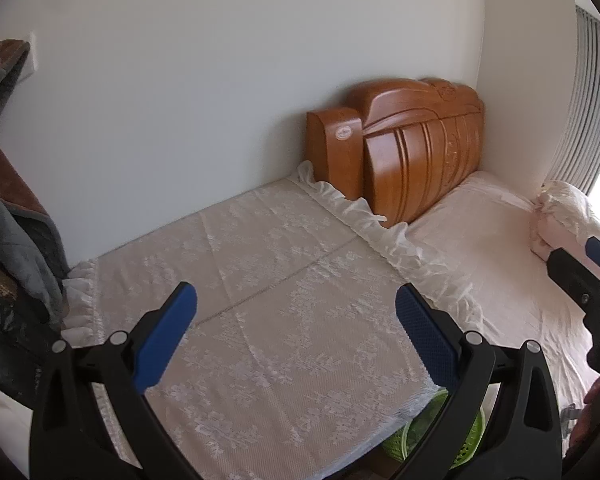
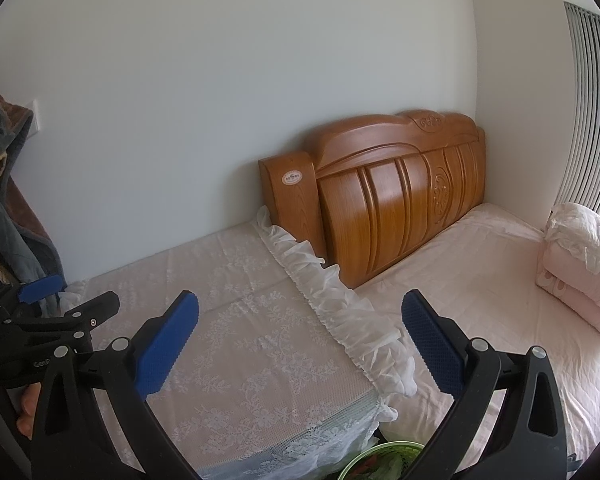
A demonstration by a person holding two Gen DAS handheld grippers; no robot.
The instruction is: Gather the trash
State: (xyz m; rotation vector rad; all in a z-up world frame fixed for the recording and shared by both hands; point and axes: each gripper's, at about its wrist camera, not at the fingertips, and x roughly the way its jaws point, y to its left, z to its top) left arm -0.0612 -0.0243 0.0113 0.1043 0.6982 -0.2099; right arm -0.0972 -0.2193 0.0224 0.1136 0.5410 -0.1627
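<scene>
A: Where's the trash & the bin?

B: Green basket sits low, right below the near edge of the lace cover, w/ something green and reddish inside; can't tell what. No loose trash seen on the cover or the pink sheet beside it.

A: Tongs?

B: Left gripper spread wide, nothing between the blue pads. Right gripper same: wide, empty. Both hang over the near part of the cover.

A: Step?

B: Can't pin it. Bare cover plus filled basket fits either all picked up already, or litter lying out of view w/ a search on. Whatever comes next needs a target in sight before anything closes.

A: Surfaces?

B: Cover is thin floral lace, flat, w/ a gathered sheer ruffle along its far side. Past that stands a carved wooden headboard, glossy, curved top, round sticker. Folded pink quilt, soft & puffy, lies well right of the cover.
</scene>
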